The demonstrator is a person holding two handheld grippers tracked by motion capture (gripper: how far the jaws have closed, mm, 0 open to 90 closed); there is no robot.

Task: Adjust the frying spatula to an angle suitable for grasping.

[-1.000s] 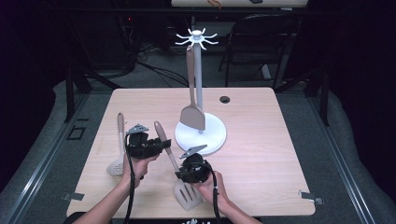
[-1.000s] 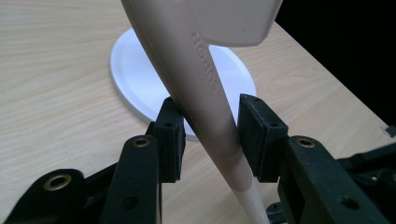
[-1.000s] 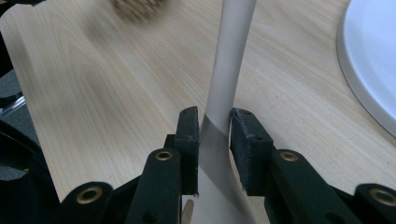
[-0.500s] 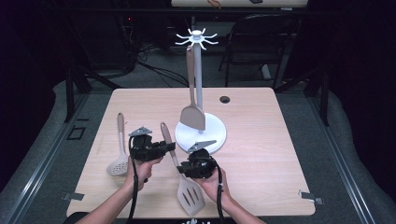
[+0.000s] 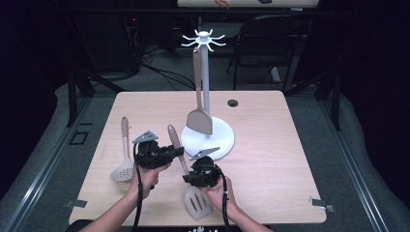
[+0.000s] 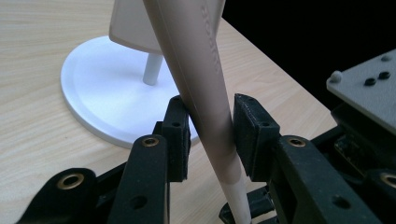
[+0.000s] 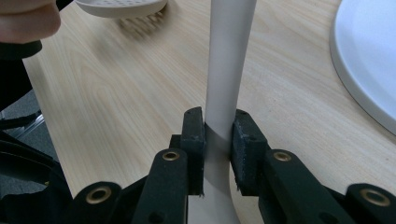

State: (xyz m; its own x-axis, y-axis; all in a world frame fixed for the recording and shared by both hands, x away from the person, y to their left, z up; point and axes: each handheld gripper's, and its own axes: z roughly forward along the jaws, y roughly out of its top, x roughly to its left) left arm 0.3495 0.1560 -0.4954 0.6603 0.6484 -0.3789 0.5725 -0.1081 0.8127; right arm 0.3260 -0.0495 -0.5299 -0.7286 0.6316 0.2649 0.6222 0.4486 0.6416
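Already, in the high view, one turner [image 5: 198, 121] hangs from the white rack [image 5: 207, 96] at twelve o'clock, a skimmer [image 5: 123, 164] lies at nine o'clock, and the slotted spatula [image 5: 186, 179] is lifted at six o'clock, not yet hung; both forearms enter from six o'clock. From the left gripper view, the left tongs [image 6: 211, 128] bracket the handle, touching on one side only, having just eased inward; from the right gripper view, the right tongs [image 7: 218, 140] have just been closing and clamp its neck.
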